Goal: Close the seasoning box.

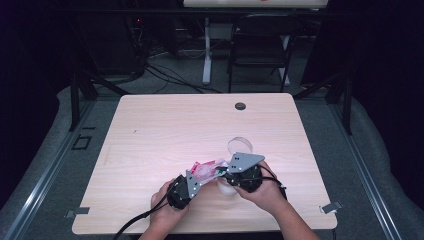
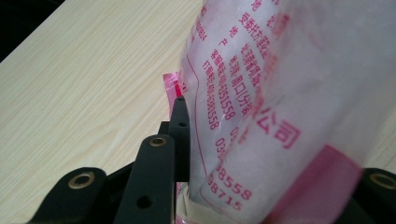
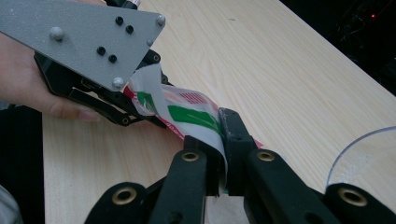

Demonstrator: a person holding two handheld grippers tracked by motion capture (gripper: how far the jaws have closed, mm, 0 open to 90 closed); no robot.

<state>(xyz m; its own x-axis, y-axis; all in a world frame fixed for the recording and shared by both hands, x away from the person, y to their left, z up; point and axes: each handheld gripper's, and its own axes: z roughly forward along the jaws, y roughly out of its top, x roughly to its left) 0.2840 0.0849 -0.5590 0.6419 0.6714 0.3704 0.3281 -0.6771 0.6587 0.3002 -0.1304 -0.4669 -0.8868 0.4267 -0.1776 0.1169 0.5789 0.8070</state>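
A clear plastic packet point(image 1: 204, 171) with pink and green print is held off the table between both grippers. My left gripper point(image 1: 196, 178) is shut on its left end. In the left gripper view one black jaw presses the packet point(image 2: 280, 93), whose pink lettering is close to the lens, and the other jaw is hidden behind it. My right gripper point(image 3: 219, 122) is shut on the other edge of the packet point(image 3: 191, 114), at the green stripe. The left gripper point(image 3: 148, 111) with its grey plate faces it, held by a hand.
A clear round plastic cup point(image 1: 240, 146) stands on the wooden table point(image 1: 165, 125) just beyond the right gripper; its rim point(image 3: 359, 147) is at the lower right. A grommet hole point(image 1: 240, 106) is near the far edge. A black chair point(image 1: 260, 45) stands behind the table.
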